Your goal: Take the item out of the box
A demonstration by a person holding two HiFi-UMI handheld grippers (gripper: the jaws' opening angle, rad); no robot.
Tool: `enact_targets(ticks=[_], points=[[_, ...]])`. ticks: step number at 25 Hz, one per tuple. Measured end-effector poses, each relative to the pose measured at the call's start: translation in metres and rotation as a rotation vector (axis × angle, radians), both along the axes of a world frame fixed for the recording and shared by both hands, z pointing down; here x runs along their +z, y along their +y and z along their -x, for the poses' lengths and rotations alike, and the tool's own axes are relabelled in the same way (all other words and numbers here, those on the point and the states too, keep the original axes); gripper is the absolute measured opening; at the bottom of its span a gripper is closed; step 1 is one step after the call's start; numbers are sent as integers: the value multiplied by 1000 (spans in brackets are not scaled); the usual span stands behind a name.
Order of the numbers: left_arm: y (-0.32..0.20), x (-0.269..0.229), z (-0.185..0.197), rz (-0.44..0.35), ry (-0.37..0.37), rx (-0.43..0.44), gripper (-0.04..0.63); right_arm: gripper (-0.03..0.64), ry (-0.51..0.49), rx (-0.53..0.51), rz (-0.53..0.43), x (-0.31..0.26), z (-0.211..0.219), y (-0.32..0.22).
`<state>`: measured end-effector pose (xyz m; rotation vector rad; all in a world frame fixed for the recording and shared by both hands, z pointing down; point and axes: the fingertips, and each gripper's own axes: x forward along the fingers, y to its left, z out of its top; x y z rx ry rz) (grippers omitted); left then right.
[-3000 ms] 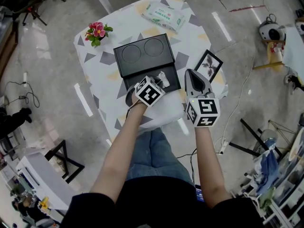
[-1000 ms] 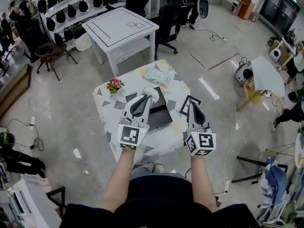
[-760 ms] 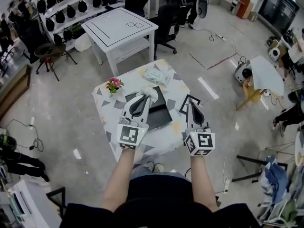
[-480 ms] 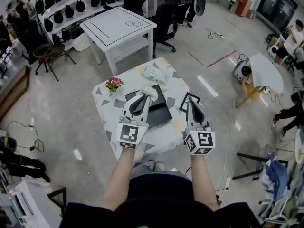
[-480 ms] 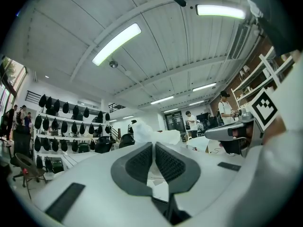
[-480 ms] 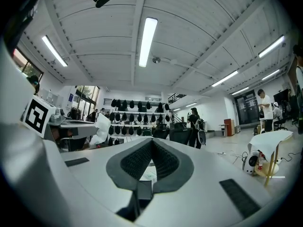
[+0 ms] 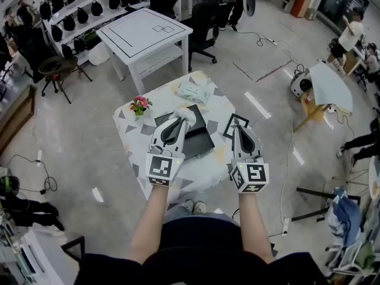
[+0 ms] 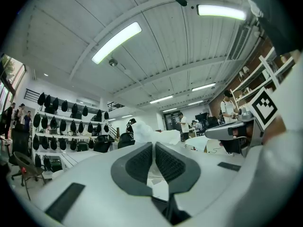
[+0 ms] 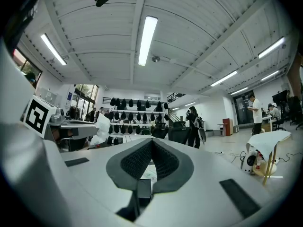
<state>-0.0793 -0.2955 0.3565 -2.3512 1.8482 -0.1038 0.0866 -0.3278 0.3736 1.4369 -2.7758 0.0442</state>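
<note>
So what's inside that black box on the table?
Only a dark interior shows in the black box; the left gripper, shut on a white item, covers its left part.

a pink flower pot [image 7: 141,105] stands left of the left tongs [image 7: 181,117], on the patterned tablecloth [image 7: 132,138]. a wipes packet [image 7: 194,92] lies beyond their tips. a black picture frame [image 7: 232,124] lies just by the tips of the right tongs [image 7: 239,129]. farther off stand a white table [image 7: 144,33] and a black office chair [image 7: 208,16].
</note>
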Motion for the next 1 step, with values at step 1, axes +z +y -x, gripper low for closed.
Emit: enact_targets(ticks=[1], points=[[-1,1,0,1,0,1,31,2,1,1,0,0,0,-1]])
